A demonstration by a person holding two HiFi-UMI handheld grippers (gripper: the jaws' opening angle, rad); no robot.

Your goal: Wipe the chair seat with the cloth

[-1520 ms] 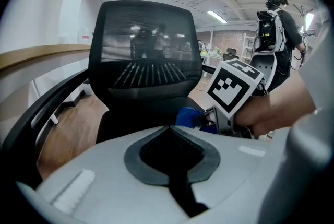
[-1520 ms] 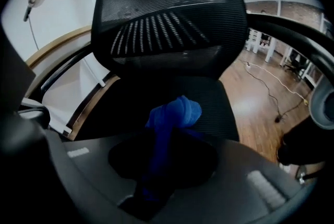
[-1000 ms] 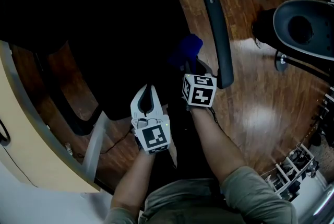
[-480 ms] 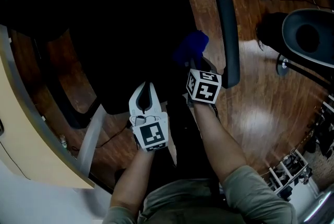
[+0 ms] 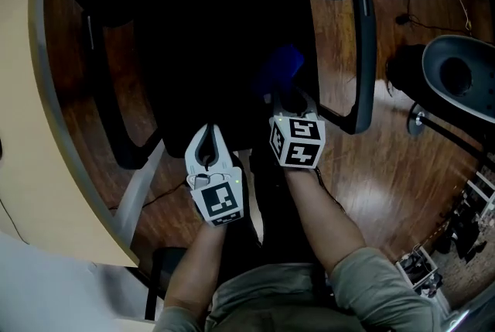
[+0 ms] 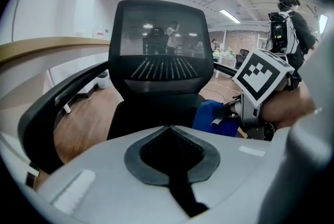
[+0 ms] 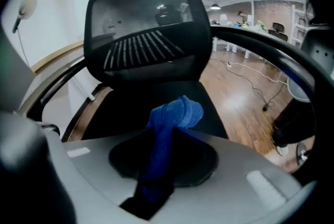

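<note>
1. Wooden floor (image 5: pixel 387 168): shows on both sides of the chair seat (image 5: pixel 201 67).
2. Black office chair: the seat faces the person, with the mesh backrest (image 6: pixel 162 45) at the seat's far edge. One armrest (image 5: pixel 363 52) runs along the seat's right side.
3. Beige bench (image 5: pixel 31 129): its curved edge is just left of the seat, beyond the left armrest (image 5: pixel 116 121).
4. Left tool (image 5: pixel 209 127): over the seat's near edge, nosed toward the backrest. Its jaw tips are together and there is nothing between them.
5. Right tool (image 7: pixel 172 134): over the seat's near right part, just beside the left tool and aimed down toward the backrest. Its jaws are clamped on the cloth (image 7: pixel 175 113).
6. Blue cloth:
   - It is over the seat's right half, near the right armrest.
   - Its long axis lies along the right tool's jaws.
   - The bunched end sticks out past the tips and points at the backrest.
   - The tail runs back between the jaws.
   - I cannot tell whether it touches the seat.
</note>
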